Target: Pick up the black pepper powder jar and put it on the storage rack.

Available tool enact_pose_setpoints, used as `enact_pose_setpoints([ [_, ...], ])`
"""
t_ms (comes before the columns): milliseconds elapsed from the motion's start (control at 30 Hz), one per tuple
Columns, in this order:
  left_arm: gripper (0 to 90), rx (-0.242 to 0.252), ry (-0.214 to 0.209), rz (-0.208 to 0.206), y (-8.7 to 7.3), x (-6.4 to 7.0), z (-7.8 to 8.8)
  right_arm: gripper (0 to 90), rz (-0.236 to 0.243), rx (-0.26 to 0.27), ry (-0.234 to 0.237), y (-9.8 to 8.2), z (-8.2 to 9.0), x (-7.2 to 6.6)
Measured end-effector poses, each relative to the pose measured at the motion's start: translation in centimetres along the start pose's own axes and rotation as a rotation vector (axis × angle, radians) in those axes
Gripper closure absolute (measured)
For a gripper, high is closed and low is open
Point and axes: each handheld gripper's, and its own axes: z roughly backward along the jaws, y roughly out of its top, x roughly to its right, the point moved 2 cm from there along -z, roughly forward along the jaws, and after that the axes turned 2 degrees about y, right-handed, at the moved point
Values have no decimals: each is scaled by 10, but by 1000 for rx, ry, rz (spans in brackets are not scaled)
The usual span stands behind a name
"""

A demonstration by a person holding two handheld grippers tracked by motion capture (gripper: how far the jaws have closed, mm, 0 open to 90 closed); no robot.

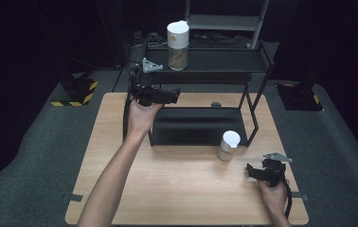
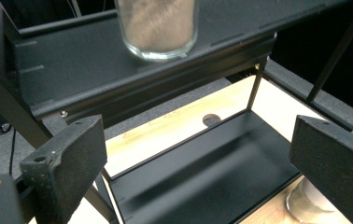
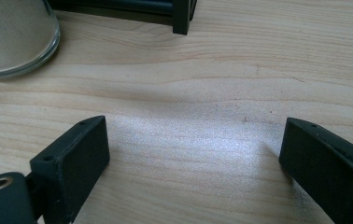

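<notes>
Plainly upright jar (image 1: 177,40) on shelf (image 1: 224,60)

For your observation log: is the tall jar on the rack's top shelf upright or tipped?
Upright. The tall jar stands on its base on the top shelf, white lid uppermost.

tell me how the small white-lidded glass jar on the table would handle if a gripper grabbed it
The small white-lidded glass jar looks smooth-walled, so probably slippery and breakable. It seems filled with pale grains, so likely heavyish. Its short, upright shape with a broad base probably resists tipping.
</notes>
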Motion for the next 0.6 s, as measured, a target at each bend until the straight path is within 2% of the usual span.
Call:
enact_pose_setpoints([
  [200, 46, -12, -13, -18, -12, 3, -3, 77, 0, 0, -1, 0, 0, 0],
  [367, 47, -21, -21, -11, -21, 4, -8, 77, -2, -1, -1, 0, 0, 0],
  [600, 47, -42, -26, -24, -35, 10, -17, 78, -2, -1, -1, 0, 0, 0],
])
